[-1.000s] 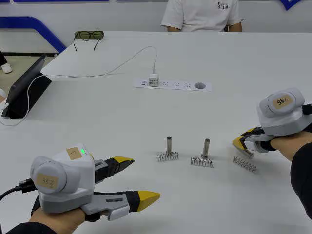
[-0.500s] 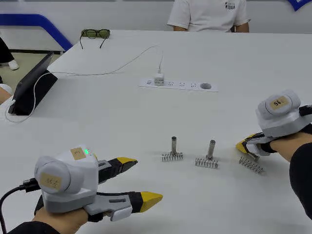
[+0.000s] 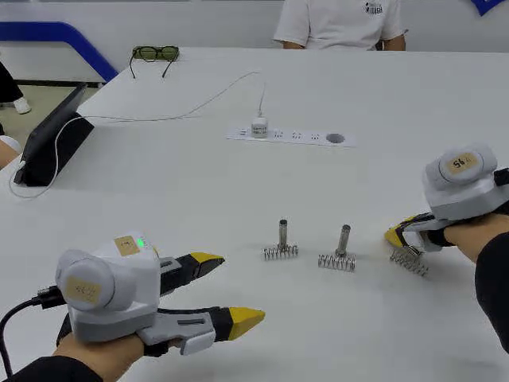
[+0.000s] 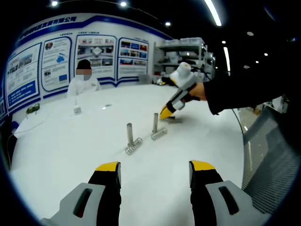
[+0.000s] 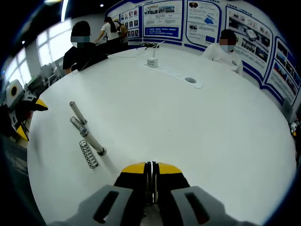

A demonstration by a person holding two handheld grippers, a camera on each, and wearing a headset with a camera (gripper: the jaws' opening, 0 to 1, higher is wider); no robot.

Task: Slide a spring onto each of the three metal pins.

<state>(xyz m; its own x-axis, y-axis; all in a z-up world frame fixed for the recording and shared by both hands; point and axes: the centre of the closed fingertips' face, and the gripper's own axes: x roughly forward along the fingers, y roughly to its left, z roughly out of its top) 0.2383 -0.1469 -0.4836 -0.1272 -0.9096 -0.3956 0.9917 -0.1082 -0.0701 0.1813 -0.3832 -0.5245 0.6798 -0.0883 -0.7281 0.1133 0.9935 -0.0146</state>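
Observation:
Two metal pins (image 3: 282, 231) (image 3: 343, 236) stand upright mid-table, each with a spring (image 3: 280, 252) (image 3: 336, 262) lying at its foot. A third spring (image 3: 409, 261) lies to the right. My right gripper (image 3: 397, 236) hovers just above that spring's near end, shut on a thin metal piece that looks like the third pin (image 5: 150, 182). My left gripper (image 3: 227, 288) is open and holds nothing, low at the front left, well short of the pins. In the left gripper view the pins (image 4: 130, 133) (image 4: 155, 122) stand ahead of the open jaws, with the right gripper (image 4: 166, 112) behind them.
A white power strip (image 3: 290, 136) with a plugged-in charger and cable lies at mid-table. A dark tablet (image 3: 49, 147) stands at the left edge and glasses (image 3: 155, 54) lie at the far side, where a person sits. Bare table surrounds the pins.
My right gripper has edged closer to the third spring, so its tip now sits at the spring's end. My left gripper has stayed put. The camera shifted slightly.

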